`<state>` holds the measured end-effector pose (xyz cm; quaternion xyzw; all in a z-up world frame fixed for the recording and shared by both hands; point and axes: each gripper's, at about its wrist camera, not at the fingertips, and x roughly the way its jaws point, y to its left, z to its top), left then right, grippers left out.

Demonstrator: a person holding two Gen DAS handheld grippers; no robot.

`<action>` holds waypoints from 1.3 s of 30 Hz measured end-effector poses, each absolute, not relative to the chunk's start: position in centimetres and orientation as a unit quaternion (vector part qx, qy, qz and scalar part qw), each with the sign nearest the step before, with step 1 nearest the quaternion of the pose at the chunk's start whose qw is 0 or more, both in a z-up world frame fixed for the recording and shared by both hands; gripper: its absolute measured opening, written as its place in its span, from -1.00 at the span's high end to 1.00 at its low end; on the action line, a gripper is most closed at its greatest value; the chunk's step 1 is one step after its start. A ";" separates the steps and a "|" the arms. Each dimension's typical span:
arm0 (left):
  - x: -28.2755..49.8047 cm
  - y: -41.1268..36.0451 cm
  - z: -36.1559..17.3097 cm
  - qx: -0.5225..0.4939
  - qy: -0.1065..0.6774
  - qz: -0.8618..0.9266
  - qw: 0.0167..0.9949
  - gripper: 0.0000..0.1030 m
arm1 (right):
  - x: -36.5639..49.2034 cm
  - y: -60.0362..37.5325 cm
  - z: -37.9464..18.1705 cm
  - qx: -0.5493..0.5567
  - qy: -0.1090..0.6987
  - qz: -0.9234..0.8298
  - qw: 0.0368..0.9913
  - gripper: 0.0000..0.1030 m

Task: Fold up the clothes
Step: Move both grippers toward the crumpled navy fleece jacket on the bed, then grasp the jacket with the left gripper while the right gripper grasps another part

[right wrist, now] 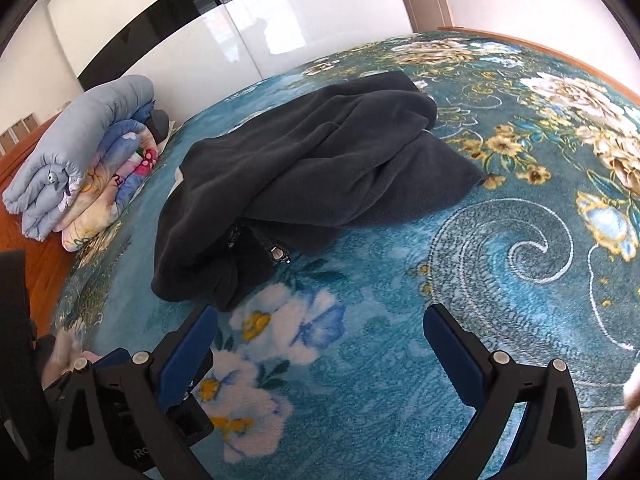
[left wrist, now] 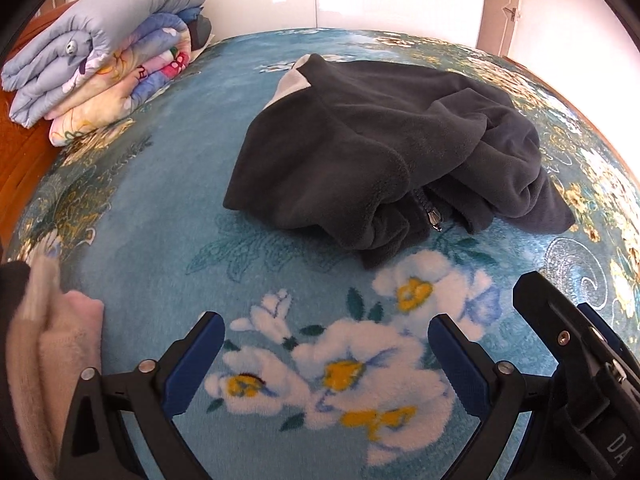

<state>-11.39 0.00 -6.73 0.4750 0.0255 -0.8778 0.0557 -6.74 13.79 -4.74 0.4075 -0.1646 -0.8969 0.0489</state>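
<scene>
Fleece, thick and dark grey, makes up the zip-up jacket [left wrist: 384,148] heaped in a loose crumple near the middle of the bed [left wrist: 160,280], on its teal floral blanket, well apart from the stack of folded quilts [left wrist: 104,52] at the far left edge. It should handle as soft, limp and fairly light, with enough pile to resist slipping between pads, but it will sag and drag wherever it is unsupported. The metal zipper pull [left wrist: 434,218] marks the front opening, so the hem or collar corners either side of it look like the sensible holds for spreading it flat. Left tool [left wrist: 326,354] and right tool [right wrist: 320,344] both hover released, jaws spread wide, short of the jacket.
</scene>
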 end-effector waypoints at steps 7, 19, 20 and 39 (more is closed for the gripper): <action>-13.0 -0.5 -6.9 0.475 0.019 -0.877 0.075 -1.00 | -7.0 14.8 -4.9 0.407 -0.186 -0.894 0.035 -0.99; -18.2 0.4 -4.6 0.446 -0.075 -0.887 0.090 -1.00 | -7.4 16.1 -6.4 0.427 -0.228 -0.874 0.026 -0.99; -18.8 0.6 -4.5 0.449 -0.081 -0.885 0.093 -1.00 | -7.4 16.3 -6.4 0.428 -0.234 -0.873 0.022 -0.99; -17.8 2.8 4.0 0.412 -0.097 -0.905 0.046 0.73 | -5.4 19.3 -6.2 0.438 -0.243 -0.865 -0.021 -0.99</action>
